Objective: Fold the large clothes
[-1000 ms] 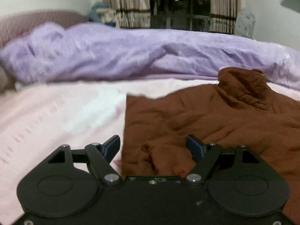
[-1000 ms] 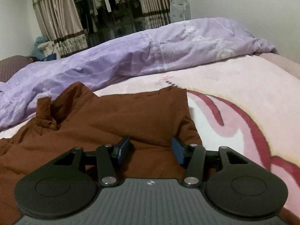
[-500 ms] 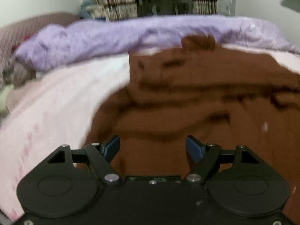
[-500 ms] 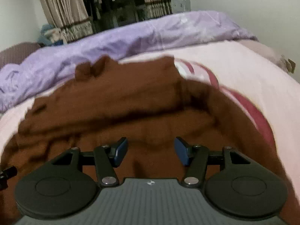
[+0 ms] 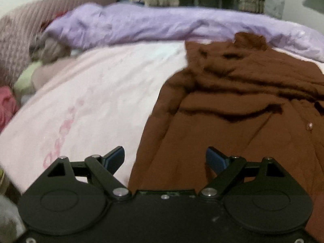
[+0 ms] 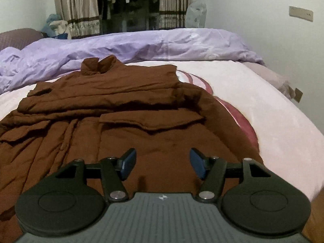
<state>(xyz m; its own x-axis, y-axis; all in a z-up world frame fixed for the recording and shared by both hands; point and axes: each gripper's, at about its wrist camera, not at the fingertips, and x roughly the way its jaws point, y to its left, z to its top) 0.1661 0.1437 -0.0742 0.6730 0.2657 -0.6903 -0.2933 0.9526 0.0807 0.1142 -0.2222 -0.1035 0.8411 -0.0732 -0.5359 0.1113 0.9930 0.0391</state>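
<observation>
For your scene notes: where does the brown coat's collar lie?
In the right wrist view the collar sits at the brown coat's far end, left of centre, against the purple quilt.

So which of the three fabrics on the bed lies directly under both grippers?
The brown coat; the purple duvet and pink blanket lie beyond or beside it.

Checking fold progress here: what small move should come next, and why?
Probably bring both open grippers, left and right, down onto the near hem of the brown coat. Its sleeves already lie folded across the body, and nothing sits between either pair of fingers.
</observation>
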